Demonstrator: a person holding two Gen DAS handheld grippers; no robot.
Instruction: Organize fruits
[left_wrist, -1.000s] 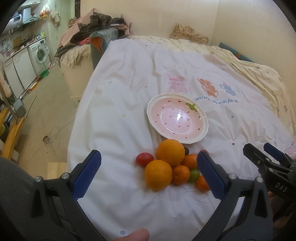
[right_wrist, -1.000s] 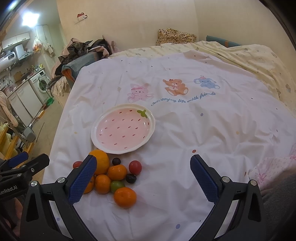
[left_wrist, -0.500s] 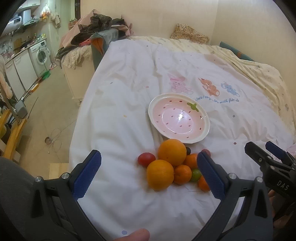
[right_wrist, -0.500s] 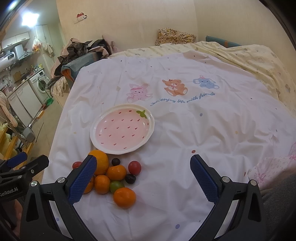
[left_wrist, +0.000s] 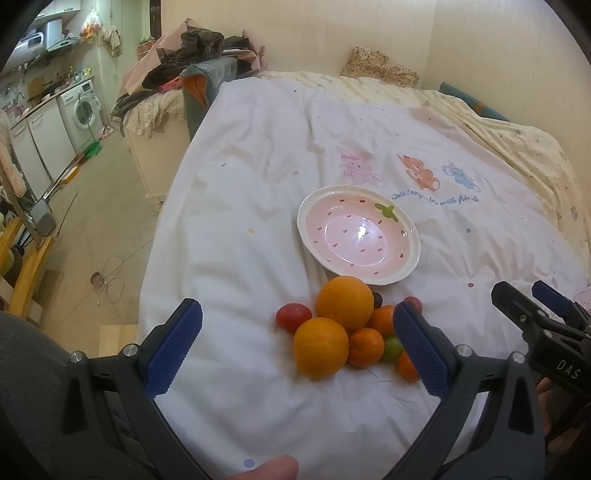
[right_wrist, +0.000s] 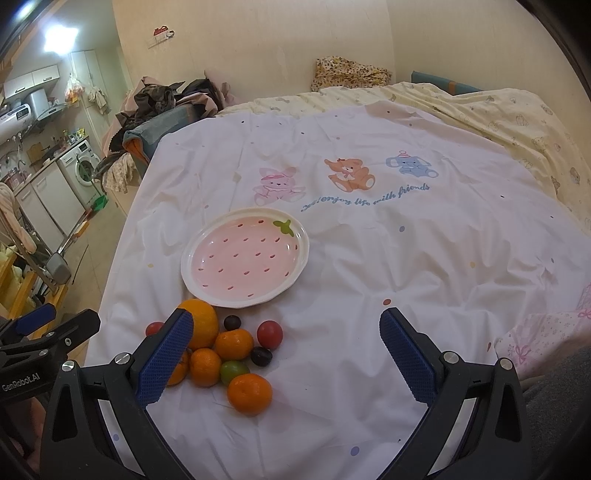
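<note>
A pink strawberry-pattern plate (left_wrist: 406, 271) (right_wrist: 299, 236) lies bare on the white bedsheet. Just in front of it sits a pile of fruit: two big oranges (left_wrist: 345, 302) (right_wrist: 201, 321), smaller mandarins (left_wrist: 365, 347) (right_wrist: 249, 393), red tomatoes (left_wrist: 293, 315) (right_wrist: 269, 332), a green fruit (right_wrist: 233, 371) and dark plums (right_wrist: 232, 322). My left gripper (left_wrist: 297, 341) hovers open above the pile, its fingers either side of the nearer orange (left_wrist: 320, 352). My right gripper (right_wrist: 286, 352) is open too, to the right of the pile, holding nothing.
The white sheet (right_wrist: 369, 258) with cartoon animals covers the bed; its left edge drops to the floor (left_wrist: 85, 229). Clothes are heaped on a chair (left_wrist: 199, 66) at the far left. A yellow blanket (right_wrist: 498, 118) lies far right. A washing machine (left_wrist: 83, 110) stands further left.
Both views have shifted slightly; the left gripper has drifted a little nearer the fruit pile. Nothing has been picked up.
</note>
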